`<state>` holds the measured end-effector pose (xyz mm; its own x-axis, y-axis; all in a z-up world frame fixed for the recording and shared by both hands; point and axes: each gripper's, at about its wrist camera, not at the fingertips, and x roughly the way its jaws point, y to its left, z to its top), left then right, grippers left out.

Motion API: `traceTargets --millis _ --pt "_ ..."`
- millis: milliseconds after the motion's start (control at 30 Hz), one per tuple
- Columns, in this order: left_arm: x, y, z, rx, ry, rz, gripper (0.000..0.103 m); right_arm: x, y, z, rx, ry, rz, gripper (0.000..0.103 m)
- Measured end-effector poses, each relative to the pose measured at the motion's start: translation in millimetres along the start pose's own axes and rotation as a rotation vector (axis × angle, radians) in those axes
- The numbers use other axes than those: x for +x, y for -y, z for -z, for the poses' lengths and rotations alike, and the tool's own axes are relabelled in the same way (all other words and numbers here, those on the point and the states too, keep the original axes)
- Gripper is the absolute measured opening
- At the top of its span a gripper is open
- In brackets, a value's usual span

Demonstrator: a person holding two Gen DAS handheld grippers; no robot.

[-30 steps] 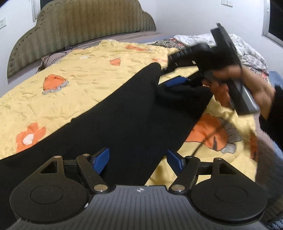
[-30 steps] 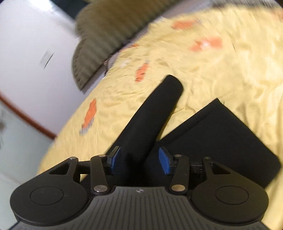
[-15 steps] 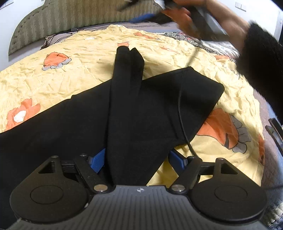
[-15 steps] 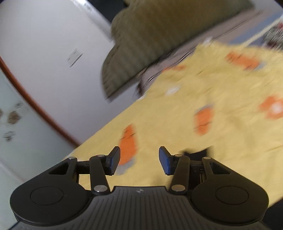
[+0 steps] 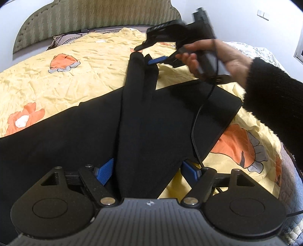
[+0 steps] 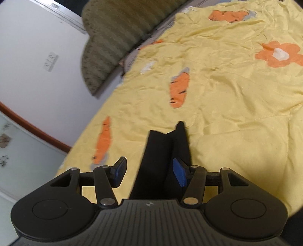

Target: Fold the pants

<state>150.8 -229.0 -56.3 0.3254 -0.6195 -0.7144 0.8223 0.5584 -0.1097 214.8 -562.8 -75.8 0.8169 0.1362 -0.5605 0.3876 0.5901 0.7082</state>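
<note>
- The black pants (image 5: 151,121) lie spread on the yellow bedspread (image 5: 75,75), which carries orange flower and carrot patches; this bedspread is the landmark for everything below.
- One narrow strip of the pants (a leg, it seems) lies folded over the wider dark panel and runs up the bedspread toward the green padded headboard (image 5: 90,17).
- The wider panel stretches across the bedspread to a squared corner beside an orange flower patch (image 5: 244,145).
- The left tongs (image 5: 149,170) sit low at the near edge of the bedspread, fingers wide apart, with the pants' fabric lying between them; the blue pads (image 5: 105,171) do not press it.
- The right tongs (image 5: 161,51), held in the person's right hand (image 5: 217,54), hover over the far part of the bedspread just at the end of the folded strip.
- From the right wrist camera, the right tongs (image 6: 149,173) stand apart too, and the strip's end (image 6: 162,157) lies between the fingers, nearer the right pad (image 6: 179,175), though I cannot tell whether it touches.
- A thin black cable (image 5: 197,123) trails from the right tongs down across the pants.
- Beyond the bedspread, a white wall (image 6: 37,56) with a socket plate stands next to the headboard.
</note>
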Motion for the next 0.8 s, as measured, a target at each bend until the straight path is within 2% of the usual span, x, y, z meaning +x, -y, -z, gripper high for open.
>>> traceTargets --millis 167,200,233,367,567,800 --pt "0.8 2.3 1.0 0.018 0.01 0.003 0.079 22.8 8.8 -3.5 0.079 0.026 -0.041 0.051" --pt "0.5 2.5 0.8 0.019 0.01 0.001 0.079 22.4 7.7 -3.3 0.078 0.038 -0.024 0.033" --pt "-0.3 2.9 0.7 0.018 0.01 0.002 0.079 21.9 5.2 -3.4 0.073 0.04 0.006 0.008" --pt "-6.4 0.2 0.7 0.017 0.032 0.015 0.079 -8.5 -5.4 2.3 0.006 0.116 0.027 0.006" --pt "-7.4 10.5 -4.1 0.075 0.049 0.023 0.079 -97.1 -2.4 8.9 0.021 0.261 0.031 0.006" --pt "-1.8 39.3 -9.4 0.182 0.098 -0.057 0.079 -188.7 1.9 24.1 0.035 0.363 0.01 0.006"
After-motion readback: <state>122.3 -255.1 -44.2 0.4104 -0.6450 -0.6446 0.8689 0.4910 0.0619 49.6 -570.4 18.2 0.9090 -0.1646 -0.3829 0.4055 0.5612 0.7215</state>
